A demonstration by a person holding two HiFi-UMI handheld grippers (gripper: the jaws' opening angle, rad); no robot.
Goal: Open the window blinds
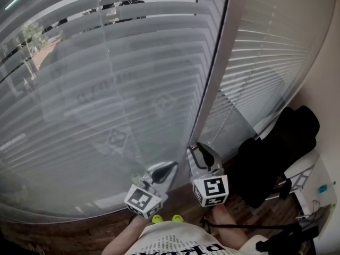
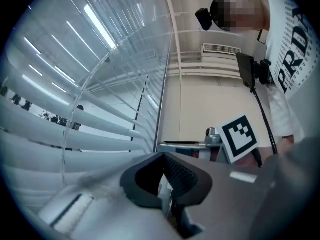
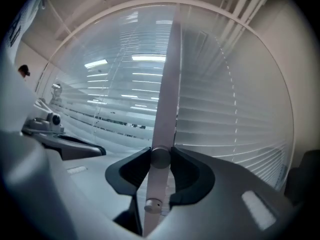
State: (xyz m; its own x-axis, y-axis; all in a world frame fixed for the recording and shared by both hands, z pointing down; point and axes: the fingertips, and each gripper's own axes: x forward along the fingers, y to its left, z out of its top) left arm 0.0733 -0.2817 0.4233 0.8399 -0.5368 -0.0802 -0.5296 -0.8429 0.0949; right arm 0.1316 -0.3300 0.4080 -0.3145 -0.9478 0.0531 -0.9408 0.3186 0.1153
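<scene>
Two white slatted blinds cover the window: the left blind (image 1: 106, 78) with outdoor scenery showing in the gaps between its upper slats, and the right blind (image 1: 265, 62) with flat slats. A pale upright wand (image 3: 165, 84) hangs between them. My right gripper (image 3: 161, 159) is shut on the wand's lower end, its pads on a round knob; in the head view this gripper (image 1: 204, 152) points at the strip between the blinds. My left gripper (image 1: 169, 167) sits just left of it, near the left blind's bottom. Its jaws (image 2: 163, 156) meet with nothing between them.
A black garment on a chair (image 1: 276, 153) stands close at the right, with a white piece (image 1: 304, 174) beyond it. Below are the wooden floor (image 1: 79, 232) and the person's yellow-green shoes (image 1: 164, 218). A beaded cord (image 3: 232, 109) hangs on the right blind.
</scene>
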